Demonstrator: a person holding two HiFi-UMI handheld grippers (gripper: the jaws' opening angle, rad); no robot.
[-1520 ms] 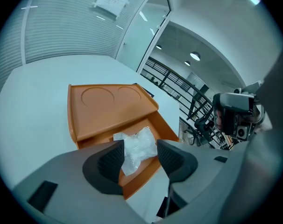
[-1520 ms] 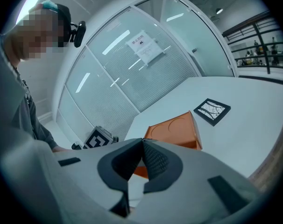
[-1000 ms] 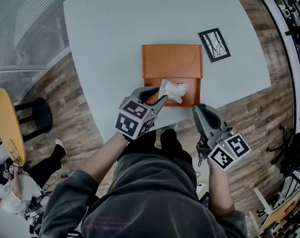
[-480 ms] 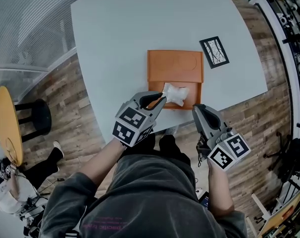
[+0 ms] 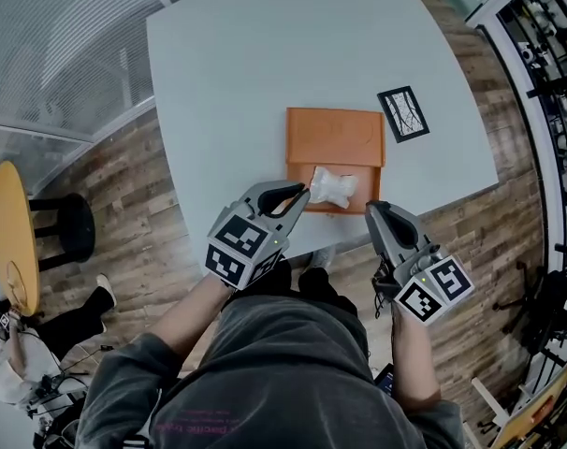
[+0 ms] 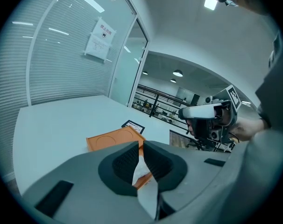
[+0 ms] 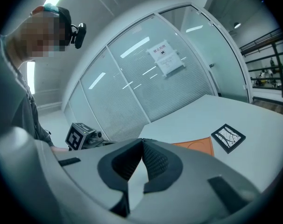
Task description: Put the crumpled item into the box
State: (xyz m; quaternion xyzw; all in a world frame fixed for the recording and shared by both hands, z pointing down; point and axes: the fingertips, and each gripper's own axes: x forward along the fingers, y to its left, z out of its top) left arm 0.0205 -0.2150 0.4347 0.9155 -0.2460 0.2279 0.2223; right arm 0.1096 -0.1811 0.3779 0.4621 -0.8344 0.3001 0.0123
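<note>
The crumpled white item [image 5: 332,187], seemingly paper or thin plastic, is seen lying in the near half of the flat orange box [image 5: 335,138], close to the box's near rim, with no jaws on it. The far half of the box is bare and marked with round impressions; it may be an opened lid, though this cannot be settled from these views. The box is set by the near edge of the pale grey desk [image 5: 265,82], right of that edge's middle. A small black-and-white patterned card [image 5: 403,113] lies just beside the box's far right corner. The left gripper [image 5: 302,197] is held just beside the item's left end; whether its tips touch the item cannot be told from the head view. Its jaws have just been closing and are brought almost together, with only a thin slit left. Nothing is clamped in them, and the white item and the orange box are merely glimpsed beyond the slit. The right gripper [image 5: 372,210] is held near the box's near right corner, its jaws closed tip to tip on nothing. The placing step is judged to be done and the release finished. The next move calls for both grippers to be drawn clear without the light item being brushed over the low near rim. If the far half is a lid, it would then have to be folded over.
</note>
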